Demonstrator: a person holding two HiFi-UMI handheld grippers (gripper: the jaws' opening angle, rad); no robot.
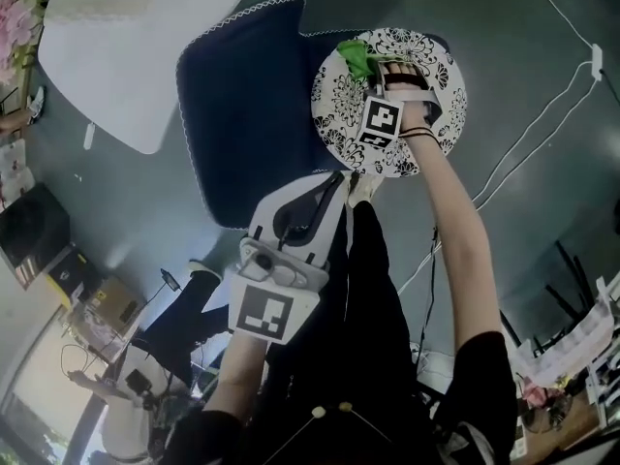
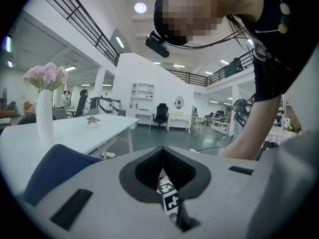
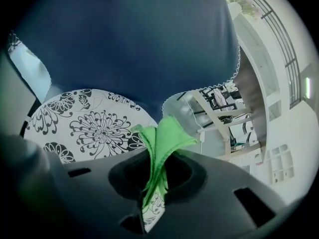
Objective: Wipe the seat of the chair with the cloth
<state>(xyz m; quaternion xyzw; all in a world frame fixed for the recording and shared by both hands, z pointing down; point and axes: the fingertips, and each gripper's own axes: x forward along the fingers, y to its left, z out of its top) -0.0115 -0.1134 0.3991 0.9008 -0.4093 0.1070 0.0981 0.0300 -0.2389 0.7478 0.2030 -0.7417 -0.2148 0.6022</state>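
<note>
Cloth (image 1: 355, 57) meets seat (image 1: 339, 109): the right gripper (image 1: 371, 69) pinches a folded green cloth between its jaws and holds it at the far edge of the round, flower-printed seat, just beside the chair's dark blue back (image 1: 242, 114). In the right gripper view the cloth (image 3: 162, 138) stands up out of the clamped jaws, with the seat (image 3: 89, 128) directly beneath. The left gripper (image 1: 329, 187) hangs nearer the person's body, short of the seat, its jaws pressed together on nothing.

The wiping step appears to be in hand, with the cloth at one end of a stroke. Most of the seat lies nearer the person, so the next move likely calls for pressing the cloth flat and drawing it back across the pattern. The pinch needs to hold firm so that the fold does not slip free.
</note>
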